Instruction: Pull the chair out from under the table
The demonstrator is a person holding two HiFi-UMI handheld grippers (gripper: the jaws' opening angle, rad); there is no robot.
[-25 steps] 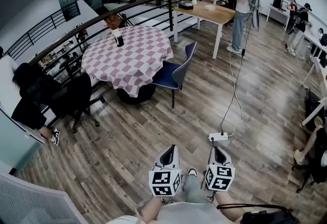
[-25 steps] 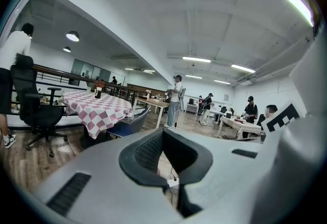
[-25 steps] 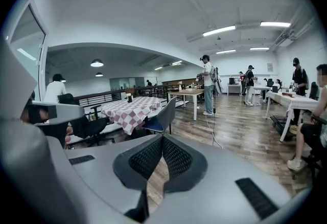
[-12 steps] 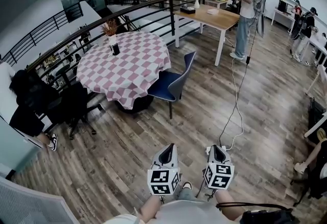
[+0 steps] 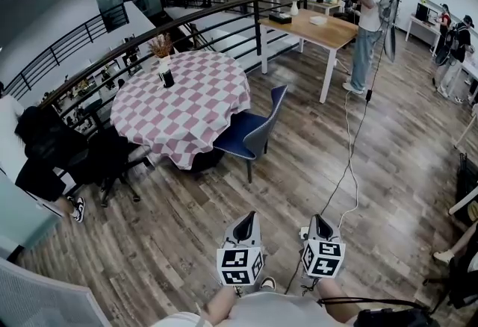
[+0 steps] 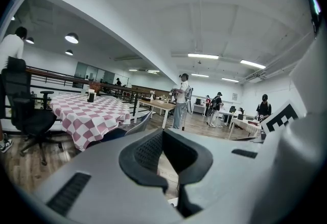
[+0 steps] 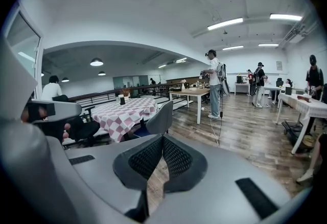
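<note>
Left gripper pressed together, nothing between the jaws; its own view confirms tips meeting. Right gripper also pressed together and empty, pads touching at the tips. Both held low in front of the person, side by side, pointing toward the table, neither touching anything. Bare wood floor between them and the target. Chair is well apart from both grippers, at the near-right edge of the round table, seat partly under the hanging checked cloth, back facing out toward the open room. Judgement: moulded shell on thin legs, looks stiff and fairly light, should slide on the smooth floor but could tip if pulled only from high up. Best hold looks like the top rim of the back, one gripper on each side, jaws need to spread first. Risk: cloth edge catching on the seat and dragging, vase on the table could wobble.
</note>
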